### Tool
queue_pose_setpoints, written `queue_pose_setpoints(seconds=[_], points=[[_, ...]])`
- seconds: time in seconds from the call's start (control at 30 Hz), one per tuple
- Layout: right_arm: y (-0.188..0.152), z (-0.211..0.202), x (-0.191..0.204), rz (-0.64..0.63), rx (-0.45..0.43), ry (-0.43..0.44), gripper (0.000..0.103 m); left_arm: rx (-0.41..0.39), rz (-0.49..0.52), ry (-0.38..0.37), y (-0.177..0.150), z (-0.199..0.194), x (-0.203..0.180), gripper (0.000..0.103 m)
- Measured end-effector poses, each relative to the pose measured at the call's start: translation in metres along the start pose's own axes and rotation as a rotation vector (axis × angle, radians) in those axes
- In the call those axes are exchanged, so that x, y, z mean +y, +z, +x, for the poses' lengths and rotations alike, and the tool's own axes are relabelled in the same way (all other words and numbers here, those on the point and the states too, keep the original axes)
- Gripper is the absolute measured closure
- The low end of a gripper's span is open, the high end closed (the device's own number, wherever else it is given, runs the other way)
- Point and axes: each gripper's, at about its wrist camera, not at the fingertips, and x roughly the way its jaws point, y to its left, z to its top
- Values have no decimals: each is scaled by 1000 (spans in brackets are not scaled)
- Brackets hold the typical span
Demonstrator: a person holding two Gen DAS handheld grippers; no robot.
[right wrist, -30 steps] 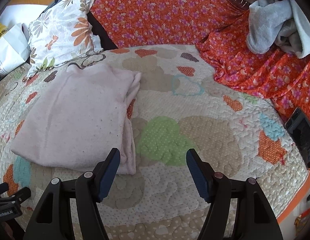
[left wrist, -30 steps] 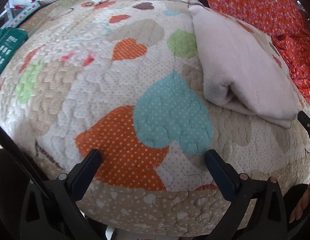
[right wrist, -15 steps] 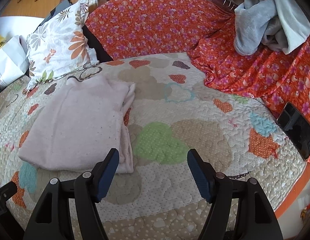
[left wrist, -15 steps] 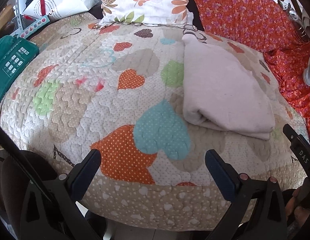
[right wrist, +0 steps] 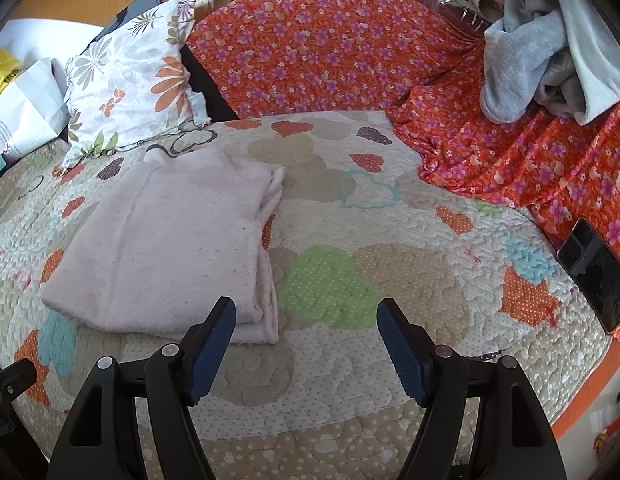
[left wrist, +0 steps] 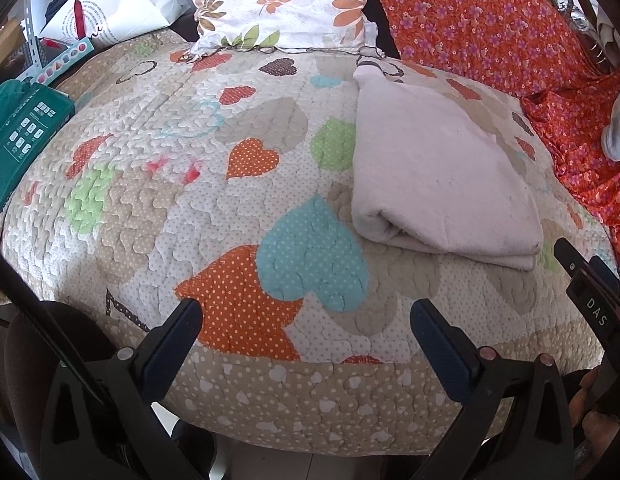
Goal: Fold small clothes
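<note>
A pale pink garment (left wrist: pixel 438 176) lies folded into a flat rectangle on the heart-patterned quilt (left wrist: pixel 214 184). It also shows in the right wrist view (right wrist: pixel 170 240), left of centre. My left gripper (left wrist: pixel 306 312) is open and empty, held above the quilt's near edge, left of and nearer than the garment. My right gripper (right wrist: pixel 306 316) is open and empty, just right of the garment's near right corner. The right gripper's body shows at the right edge of the left wrist view (left wrist: pixel 590 288).
A floral pillow (right wrist: pixel 134 80) and an orange flowered cloth (right wrist: pixel 330 48) lie at the back. Grey clothes (right wrist: pixel 542 40) are piled at the back right. A black phone (right wrist: pixel 594 264) lies at the quilt's right edge. A green box (left wrist: pixel 18 140) and a white bag (left wrist: pixel 110 8) sit left.
Both grippers have pulled back and risen away from the folded garment, so more of the quilt and the back of the bed shows. The garment has not moved. Both stay open.
</note>
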Motion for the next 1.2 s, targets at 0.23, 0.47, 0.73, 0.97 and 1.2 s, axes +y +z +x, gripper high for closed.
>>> queue_pose_setpoints(seconds=[0.23,0.47,0.73,0.97,1.2], points=[[-1,1,5,-27,-3,-4,24,20,5,0,-2,7,1,0],[-2,5,8,-39,12,-7,24,34,7,-1,-4,12,-1,0],[-2,11,11,-58,29,-11,24,47,11,-4,-5,16,-4,0],[-3,12,12,-63,33,-14,23,51,13,-7,-6,17,-5,0],[-3,14,13,-70,39,-17,23,61,6,-13,-7,18,-4,0]])
